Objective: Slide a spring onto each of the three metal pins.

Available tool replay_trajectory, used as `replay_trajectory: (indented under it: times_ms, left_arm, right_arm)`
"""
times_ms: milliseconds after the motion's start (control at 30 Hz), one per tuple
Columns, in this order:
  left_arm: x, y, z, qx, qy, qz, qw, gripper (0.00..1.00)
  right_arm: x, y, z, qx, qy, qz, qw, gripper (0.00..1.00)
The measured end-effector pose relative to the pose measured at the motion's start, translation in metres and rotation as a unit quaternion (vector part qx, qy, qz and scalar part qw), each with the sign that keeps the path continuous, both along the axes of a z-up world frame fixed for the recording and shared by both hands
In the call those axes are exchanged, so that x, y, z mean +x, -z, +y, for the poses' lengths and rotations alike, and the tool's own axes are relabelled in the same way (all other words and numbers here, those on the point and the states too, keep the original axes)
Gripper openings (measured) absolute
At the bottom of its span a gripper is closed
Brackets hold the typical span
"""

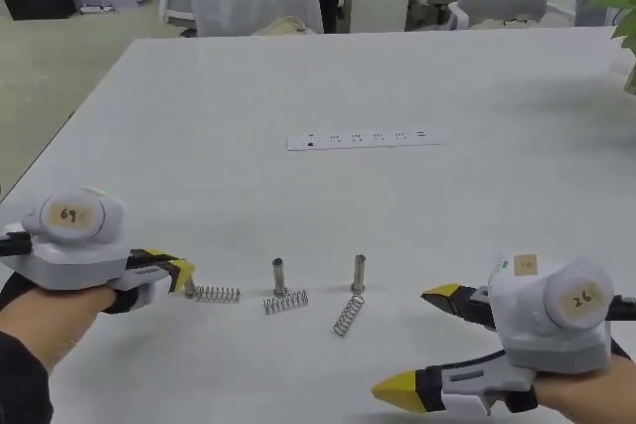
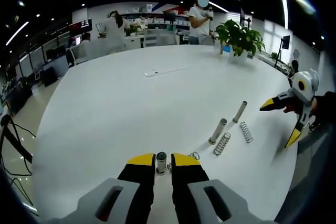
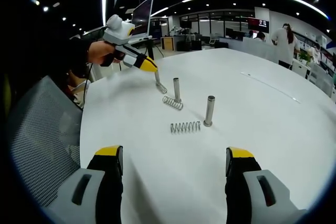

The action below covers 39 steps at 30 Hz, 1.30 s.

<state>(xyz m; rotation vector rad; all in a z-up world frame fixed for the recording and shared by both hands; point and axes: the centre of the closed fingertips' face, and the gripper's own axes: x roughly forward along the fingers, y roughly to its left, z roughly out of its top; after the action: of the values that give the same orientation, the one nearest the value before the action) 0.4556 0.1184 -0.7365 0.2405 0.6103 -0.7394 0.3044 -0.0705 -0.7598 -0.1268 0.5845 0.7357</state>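
White table (image 1: 417, 76), power strip (image 1: 363, 138), two upright pins (image 1: 279, 276) (image 1: 359, 272), three springs (image 1: 217, 294) (image 1: 285, 302) (image 1: 348, 315) lying flat nearby

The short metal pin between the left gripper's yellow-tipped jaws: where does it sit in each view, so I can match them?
Head view: the short metal pin is lower left, at the left gripper tips.
Left gripper view: bottom centre, upright between the jaws.
Right gripper view: upper left of centre, below the incoming gripper's yellow tips.
Shared landmark: the middle upright metal pin, next along the row.

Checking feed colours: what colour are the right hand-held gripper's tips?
Yellow tips; clearest in the right gripper view.
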Motion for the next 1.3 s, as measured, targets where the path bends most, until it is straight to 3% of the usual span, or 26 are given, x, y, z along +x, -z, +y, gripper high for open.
replay_trajectory:
  times_ms: [367, 567, 800, 1300]
  left_arm:
    - [-0.001, -0.005, 0.000, -0.009, -0.004, -0.007, 0.9999, 0.17]
    - [0.000, -0.007, 0.002, -0.009, -0.008, -0.015, 0.9998, 0.32]
    - [-0.001, -0.011, 0.002, -0.025, -0.010, -0.020, 0.9994, 0.45]
    - [-0.016, -0.015, -0.004, -0.052, 0.014, -0.019, 0.9984, 0.67]
  right_arm:
    - [-0.001, 0.000, 0.000, -0.001, 0.000, 0.000, 1.0000, 0.79]
    - [-0.001, 0.000, 0.000, -0.001, -0.001, 0.000, 1.0000, 0.79]
    - [-0.001, 0.000, 0.001, -0.002, -0.002, 0.001, 1.0000, 0.79]
    - [-0.001, 0.000, 0.001, -0.003, -0.002, 0.001, 1.0000, 0.79]
